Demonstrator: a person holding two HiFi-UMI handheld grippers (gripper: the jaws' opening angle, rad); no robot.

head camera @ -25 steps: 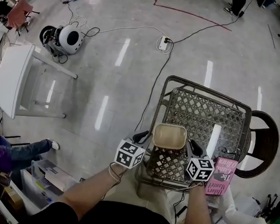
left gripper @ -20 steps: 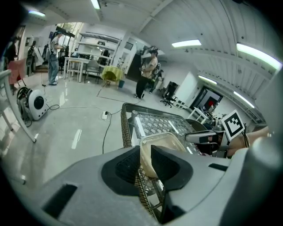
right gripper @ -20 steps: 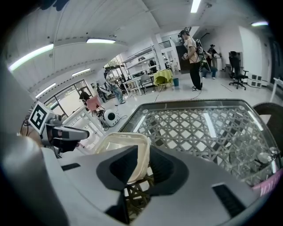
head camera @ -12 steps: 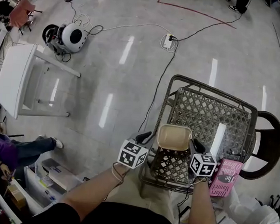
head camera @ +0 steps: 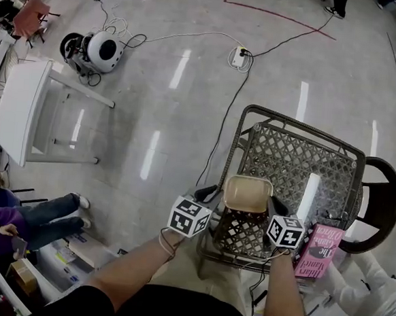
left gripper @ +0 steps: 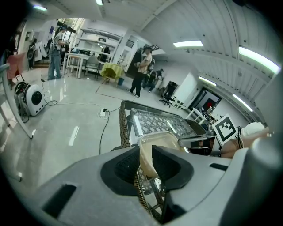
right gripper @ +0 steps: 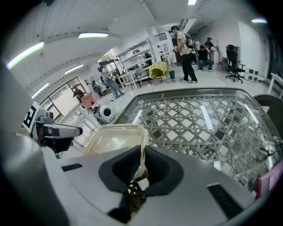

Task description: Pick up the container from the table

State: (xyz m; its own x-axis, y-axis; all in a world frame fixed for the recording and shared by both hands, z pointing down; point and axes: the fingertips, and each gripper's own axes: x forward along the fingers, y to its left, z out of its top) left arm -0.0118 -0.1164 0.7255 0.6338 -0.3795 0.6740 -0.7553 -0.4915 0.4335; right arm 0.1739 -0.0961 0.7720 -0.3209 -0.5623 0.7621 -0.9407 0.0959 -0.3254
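Observation:
A beige, see-through plastic container [head camera: 248, 194] hangs over the near left corner of the wicker table [head camera: 300, 162], held from both sides. My left gripper [head camera: 212, 192] is shut on its left rim. My right gripper [head camera: 274, 209] is shut on its right rim. In the left gripper view the container [left gripper: 161, 141] has its thin wall pinched by the left gripper [left gripper: 146, 161], above the table's edge [left gripper: 124, 128]. The right gripper view shows the container [right gripper: 115, 139] empty, with its rim clamped in the right gripper [right gripper: 142, 161].
A pink book [head camera: 315, 252] lies at the table's near right corner. A dark round chair [head camera: 375, 202] stands to the table's right. On the floor are a power strip [head camera: 234, 56] with cables and a white round device [head camera: 100, 52]. A white table [head camera: 17, 109] stands at the left, with a seated person [head camera: 16, 218] below it.
Both grippers stay shut on the container, which holds about the same spot over the table's near corner. The head view has shifted slightly, and the person at lower left has moved.

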